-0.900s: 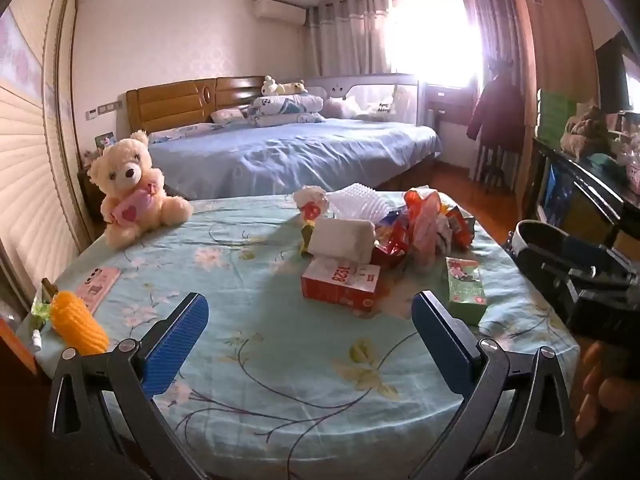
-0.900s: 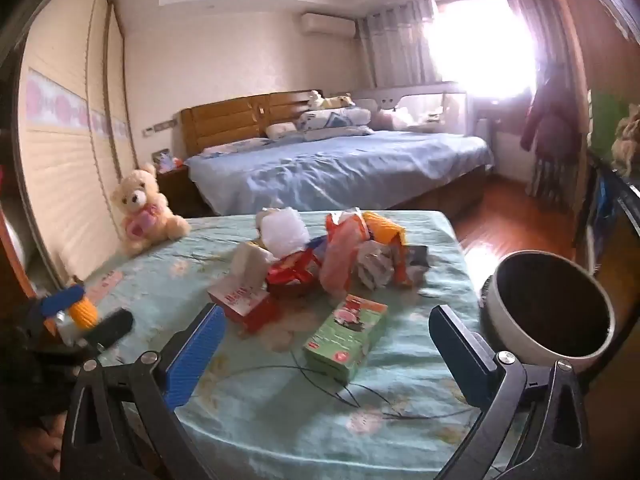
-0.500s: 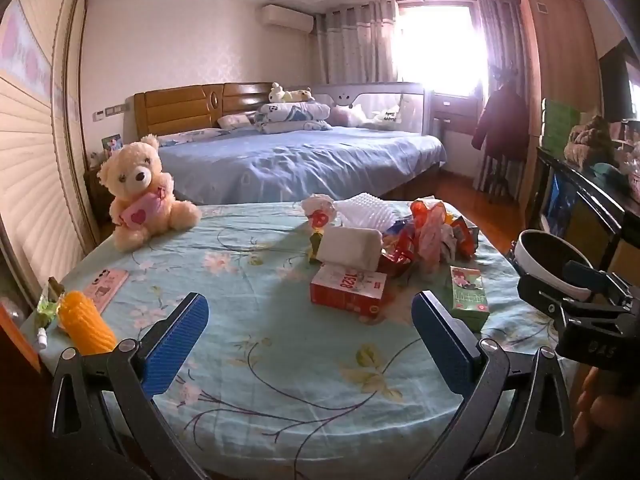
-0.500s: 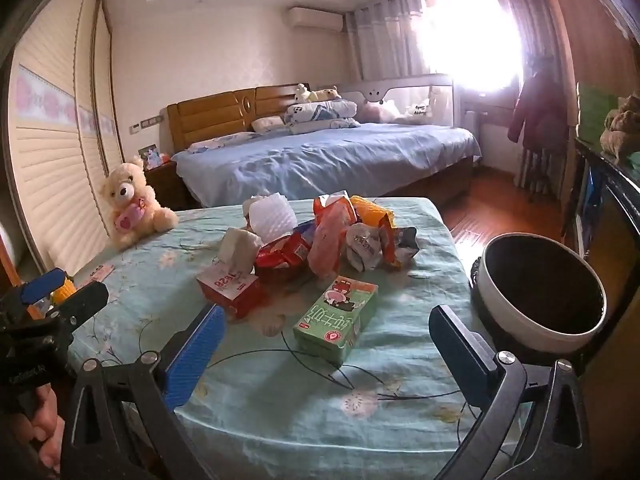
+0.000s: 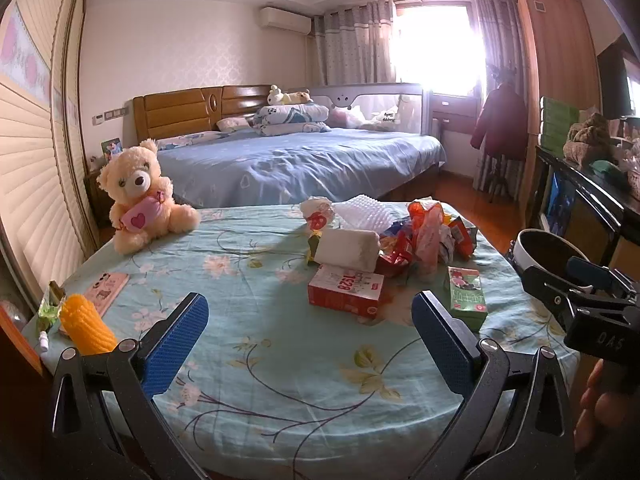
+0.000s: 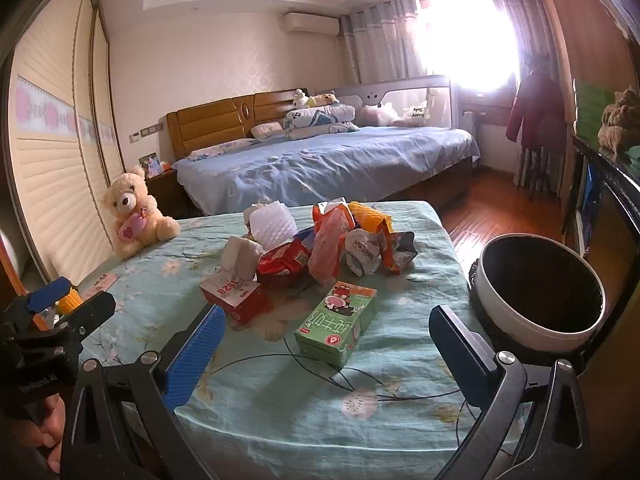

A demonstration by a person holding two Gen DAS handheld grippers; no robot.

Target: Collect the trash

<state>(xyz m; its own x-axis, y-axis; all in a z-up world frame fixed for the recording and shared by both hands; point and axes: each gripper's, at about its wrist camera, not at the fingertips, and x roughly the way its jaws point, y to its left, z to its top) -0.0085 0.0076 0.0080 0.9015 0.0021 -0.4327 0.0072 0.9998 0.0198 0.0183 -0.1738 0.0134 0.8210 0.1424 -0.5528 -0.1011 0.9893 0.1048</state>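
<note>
A heap of trash lies on the table: a red carton (image 5: 346,290) (image 6: 236,294), a green carton (image 5: 466,298) (image 6: 338,326), crumpled wrappers (image 6: 360,240) (image 5: 428,236), white foam (image 6: 272,222) and tissue (image 5: 346,246). A white bin with a dark inside (image 6: 540,286) (image 5: 548,246) stands off the table's right edge. My left gripper (image 5: 310,334) is open and empty above the near table edge. My right gripper (image 6: 326,346) is open and empty, just short of the green carton.
A teddy bear (image 5: 138,196) (image 6: 134,216) sits at the table's far left. A pink phone (image 5: 106,286) and a yellow corn toy (image 5: 86,324) lie at the left edge. The flowered tablecloth (image 5: 260,344) covers the table. A bed (image 5: 300,160) stands behind.
Both grippers have drawn back and risen a little, so the table and trash sit slightly farther off. Both stay open.
</note>
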